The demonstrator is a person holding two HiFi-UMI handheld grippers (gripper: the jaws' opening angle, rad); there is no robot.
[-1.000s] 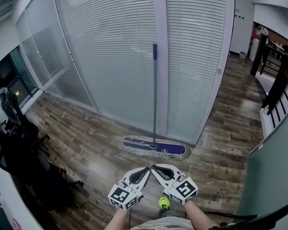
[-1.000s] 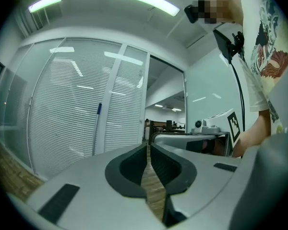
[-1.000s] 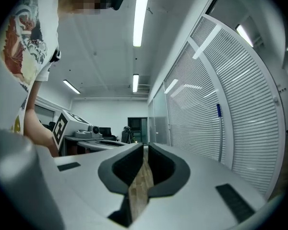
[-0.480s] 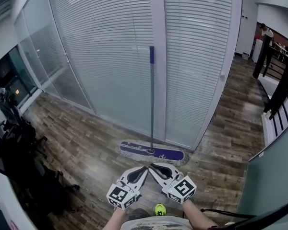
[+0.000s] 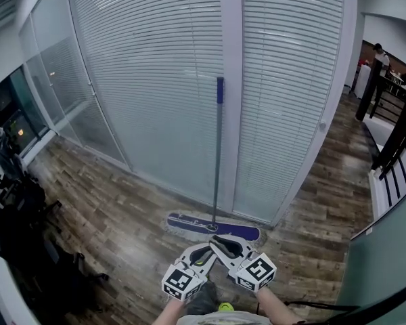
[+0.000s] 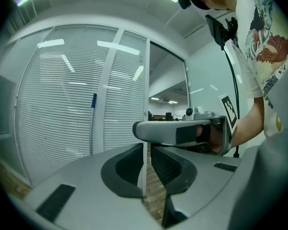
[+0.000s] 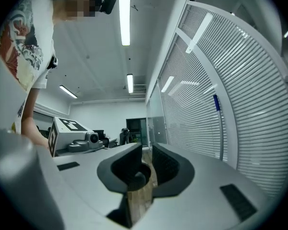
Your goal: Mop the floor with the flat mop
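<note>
Head view: the flat mop (image 5: 217,156) stands upright against the blinds (image 5: 155,80). Its head rests on the wooden floor (image 5: 115,208) at twelve o'clock from the left gripper (image 5: 197,256) and the right gripper (image 5: 224,246).

Left gripper view: the jaws are clenched on nothing, and the flat mop is at ten o'clock.

Right gripper view: the jaws are clenched and empty, and the flat mop is at two o'clock.

White blinds (image 5: 155,80) hang ahead, black chairs (image 5: 24,246) at left, a dark railing (image 5: 396,137) at right.

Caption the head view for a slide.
Left gripper and right gripper, shut and empty, near a flat mop standing upright before the glass wall.
</note>
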